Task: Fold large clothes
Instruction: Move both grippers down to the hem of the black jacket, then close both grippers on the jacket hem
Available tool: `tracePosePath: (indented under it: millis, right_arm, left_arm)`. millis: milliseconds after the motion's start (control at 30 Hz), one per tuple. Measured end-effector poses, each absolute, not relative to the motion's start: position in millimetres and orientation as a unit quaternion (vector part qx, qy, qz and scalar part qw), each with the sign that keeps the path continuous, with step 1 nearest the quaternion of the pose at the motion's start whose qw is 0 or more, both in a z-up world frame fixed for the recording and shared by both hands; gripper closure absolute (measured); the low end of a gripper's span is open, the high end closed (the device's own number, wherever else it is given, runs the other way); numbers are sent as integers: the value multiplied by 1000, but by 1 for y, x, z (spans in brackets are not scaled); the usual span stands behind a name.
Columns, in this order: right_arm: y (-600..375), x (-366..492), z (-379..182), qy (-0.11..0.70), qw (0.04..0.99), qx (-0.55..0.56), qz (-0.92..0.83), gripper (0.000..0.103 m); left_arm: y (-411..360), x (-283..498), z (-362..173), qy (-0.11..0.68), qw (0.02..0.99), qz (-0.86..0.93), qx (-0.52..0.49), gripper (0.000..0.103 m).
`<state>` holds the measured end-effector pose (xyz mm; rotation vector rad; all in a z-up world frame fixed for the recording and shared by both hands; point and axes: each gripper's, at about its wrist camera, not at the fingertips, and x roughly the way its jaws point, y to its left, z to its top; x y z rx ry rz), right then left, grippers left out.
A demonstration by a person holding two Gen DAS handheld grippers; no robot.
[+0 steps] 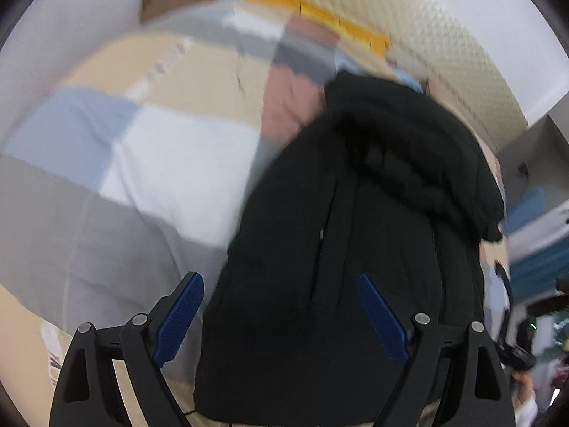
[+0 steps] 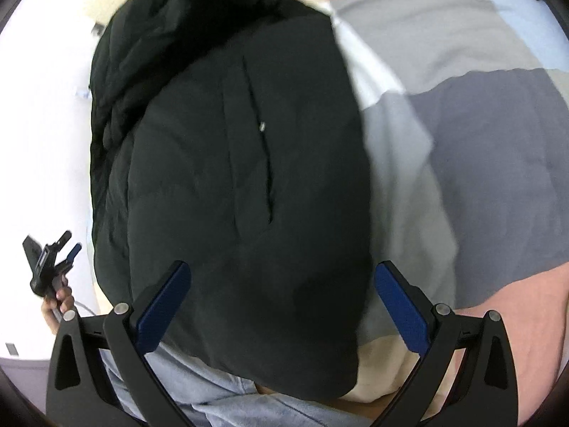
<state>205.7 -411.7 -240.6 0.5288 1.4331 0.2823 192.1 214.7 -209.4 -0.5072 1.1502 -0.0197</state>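
Note:
A large black padded jacket [image 1: 355, 213] lies bunched on a bed covered by a colour-block quilt [image 1: 170, 149]. It fills the middle of the right wrist view [image 2: 231, 178], its zipper line running lengthwise. My left gripper [image 1: 281, 313] is open, its blue pads [image 1: 179, 320] spread above the jacket's near end, holding nothing. My right gripper [image 2: 282, 306] is open too, hovering over the jacket's lower part, empty. The left gripper also shows small at the left of the right wrist view [image 2: 49, 267], in a hand.
The quilt [image 2: 480, 142] has grey, white, blue, beige and pink patches. A quilted cream headboard [image 1: 426, 46] stands behind the jacket. Pale blue denim [image 2: 213, 391] lies under the jacket's near edge. A brown box [image 1: 170, 0] sits at the far side.

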Motion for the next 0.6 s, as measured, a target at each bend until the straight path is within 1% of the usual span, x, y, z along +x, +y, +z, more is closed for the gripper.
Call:
tracePosePath:
  millis: [133,233,433,600]
  right_arm:
    - [-400,210,-270,696,672,216,132,0]
    - [-401,213,-283,710,651,232,133,0]
    - [-388,214,-290,719,634,234,163,0]
    - [-377,215,-283,709,640,227,190,0]
  left_arm:
    - [231,188,-239,589,765,-12,-261,14]
    - [238,181,-253,600,753,-24,-270,14]
    - [225,173,-281,625,722,-89,-283,14]
    - [225,174,-285,619,717,-113,-299,14]
